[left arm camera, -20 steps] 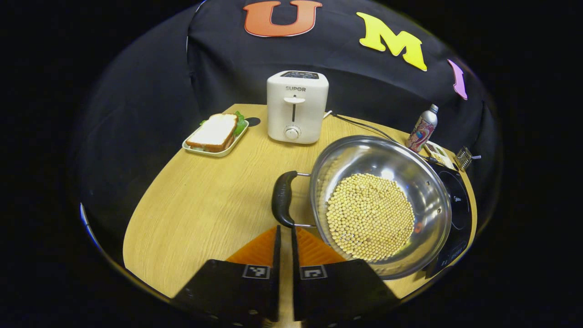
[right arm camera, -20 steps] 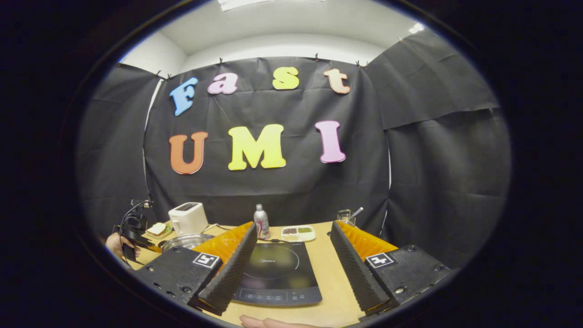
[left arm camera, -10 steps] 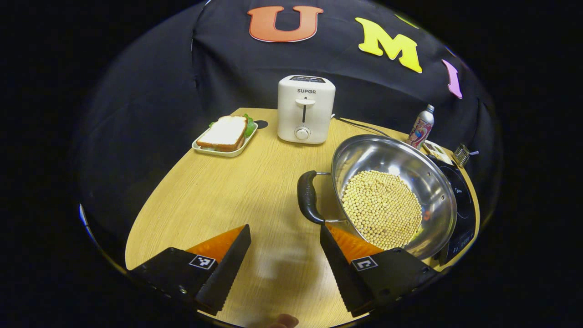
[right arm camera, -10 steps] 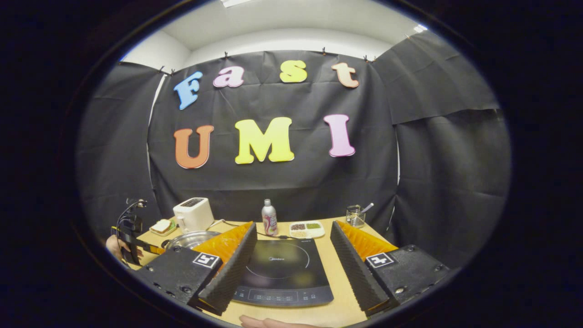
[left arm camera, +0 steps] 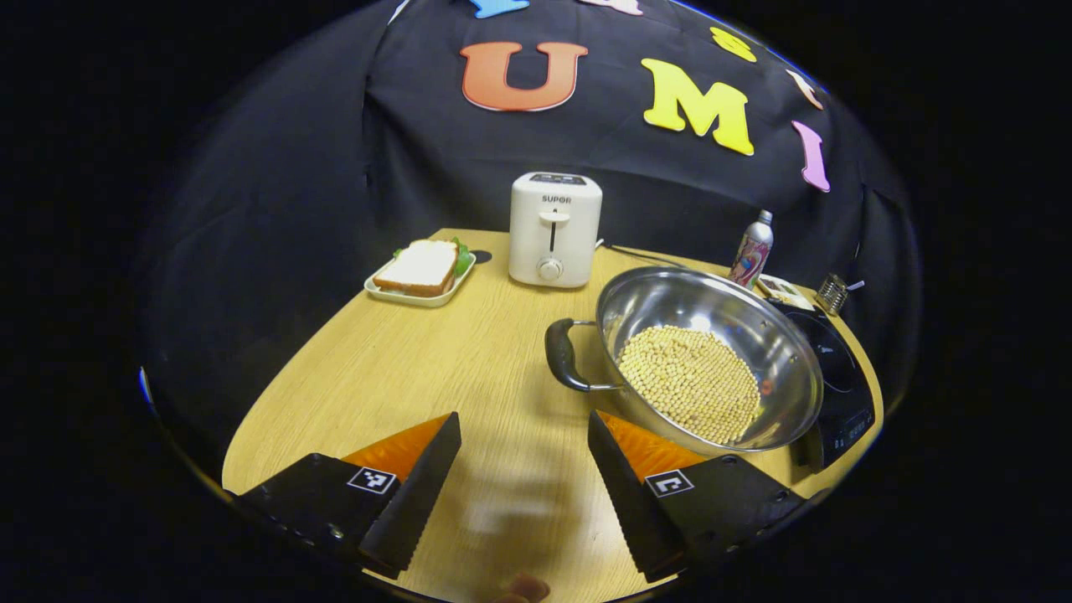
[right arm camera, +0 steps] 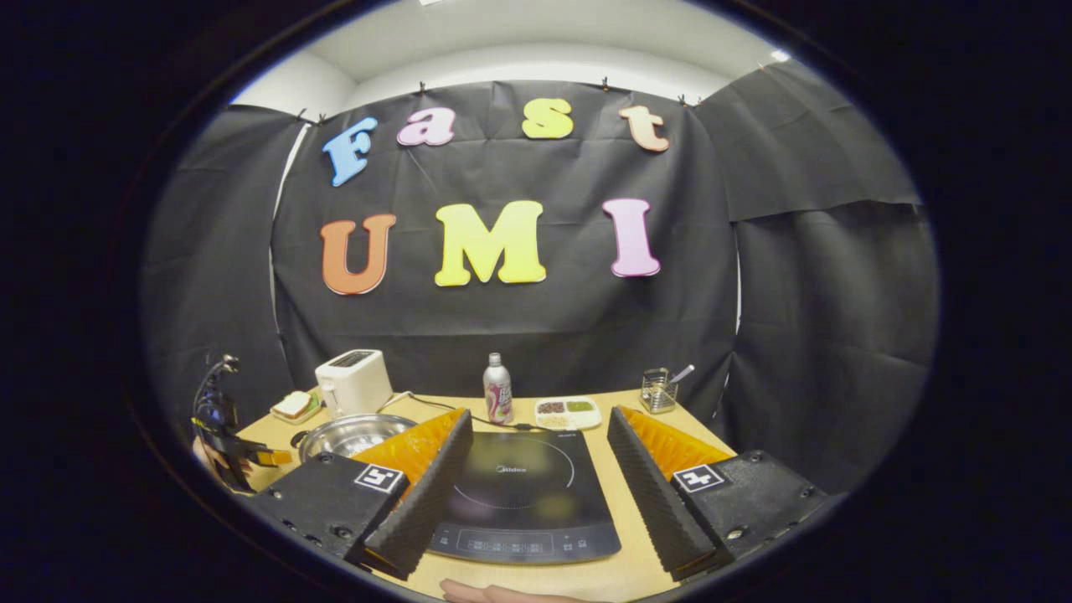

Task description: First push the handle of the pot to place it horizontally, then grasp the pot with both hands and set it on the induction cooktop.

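Stainless-steel pot (left arm camera: 712,360) sits on the wooden table (left arm camera: 402,377) ahead and to the right of the left gripper (left arm camera: 523,456), its bowl holding a bed of pale yellow beans (left arm camera: 688,382). Its black handle (left arm camera: 559,355) sticks out on the side nearest that gripper, lying level with the tabletop, just beyond the gripper's right-hand finger and apart from it. The left gripper's fingers are spread wide over bare wood and pinch nothing. Farther ahead stand a white toaster (left arm camera: 554,229) and, to its left, a small tray with a sandwich (left arm camera: 419,268); a drinks bottle (left arm camera: 751,249) stands beyond the pot. The induction cooktop (left arm camera: 825,381) lies just past the pot's far right side; whether the pot's edge touches it cannot be told. In the right gripper view, the right gripper (right arm camera: 536,469) hangs with its fingers wide apart above the near part of the cooktop (right arm camera: 523,498), gripping nothing. Off to its left lies the pot (right arm camera: 352,435), and past that the left gripper (right arm camera: 230,452) in a hand. Beyond the cooktop are a divided dish of grains (right arm camera: 567,412) and a small wire cup (right arm camera: 659,390).
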